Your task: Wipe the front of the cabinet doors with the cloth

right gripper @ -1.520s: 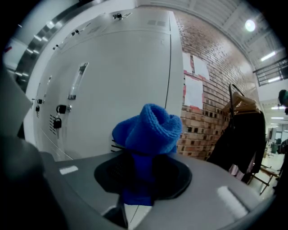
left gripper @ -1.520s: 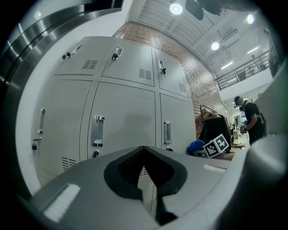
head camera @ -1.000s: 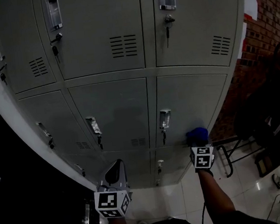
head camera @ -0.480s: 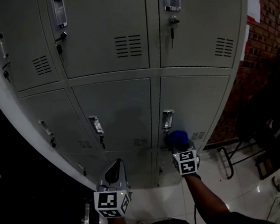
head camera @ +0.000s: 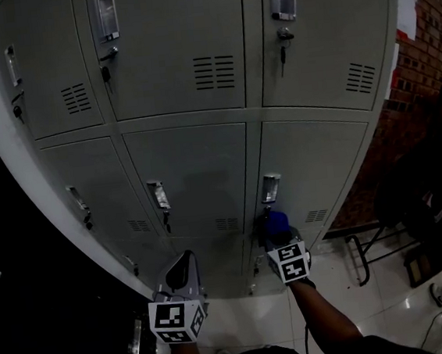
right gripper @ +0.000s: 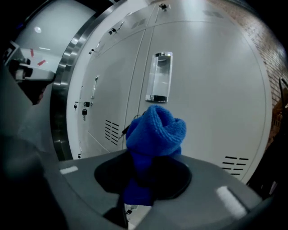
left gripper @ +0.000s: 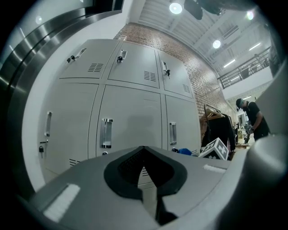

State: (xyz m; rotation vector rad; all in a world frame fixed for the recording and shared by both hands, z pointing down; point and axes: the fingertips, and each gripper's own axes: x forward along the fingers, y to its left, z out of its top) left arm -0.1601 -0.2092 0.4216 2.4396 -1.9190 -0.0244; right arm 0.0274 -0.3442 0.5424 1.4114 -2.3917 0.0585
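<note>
**Cloth held at the middle-row right door; all doors shut**

Your cloth (right gripper: 155, 130) is blue with a looped, towel-like weave. It is bunched into a rounded wad that stands up out of the closed jaws of your right gripper (right gripper: 144, 177). In the head view the cloth (head camera: 275, 223) sits just below the handle (head camera: 270, 187) of the middle-row right door, close to the seam with the middle column. Whether it touches the metal cannot be confirmed. The cabinet doors (head camera: 189, 175) are plain grey metal, set in three columns and all closed. Each has a recessed handle, a lock below it and a louvred vent.
</note>
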